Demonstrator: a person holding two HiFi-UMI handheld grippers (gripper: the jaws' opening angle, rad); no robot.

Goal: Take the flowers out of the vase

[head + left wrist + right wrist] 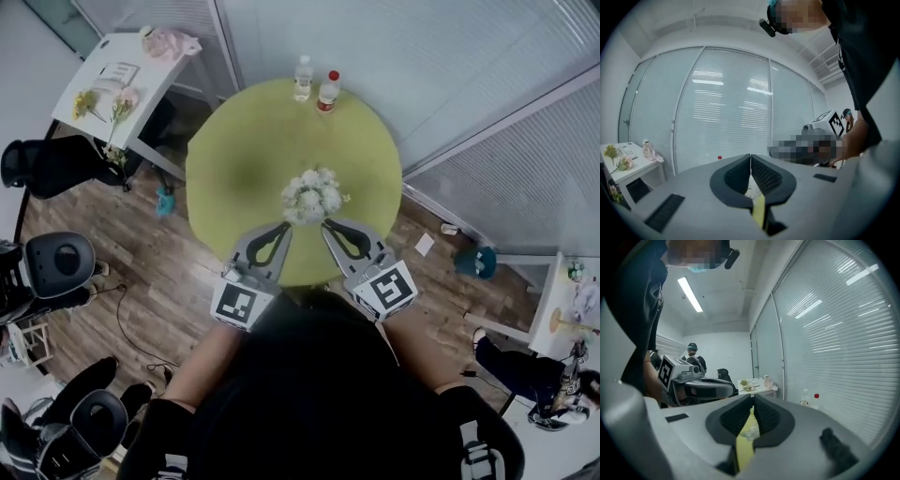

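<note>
Counter [244,141]: round and green, fills the middle of the head view.

Flowers [312,195]: one white bunch on the near half of the counter, upright. The vase sits under the blooms, so I can't see it from above. Nothing lies loose on the counter around it.

Bottles [303,78]: two at the far edge, well apart from the work and not in my way.

Left gripper [282,228]: just short of the bunch on its left side and aimed at it. Jaws pressed together, nothing between them.

Right gripper [332,227]: mirrors it on the right side. In its own view the jaws are together at the tips and hold nothing. Only counter and a bit of white bloom show through the slit behind them.

I see no contact with flowers or vase on either side.

Progress, my read: zero. The whole bunch looks still in the vase and no stem has been pulled.

What's left is everything:
- spread a gripper
- close it on the stems
- probably steady the vase with the other gripper
- lift the bunch clear
- set it down on the counter
</note>
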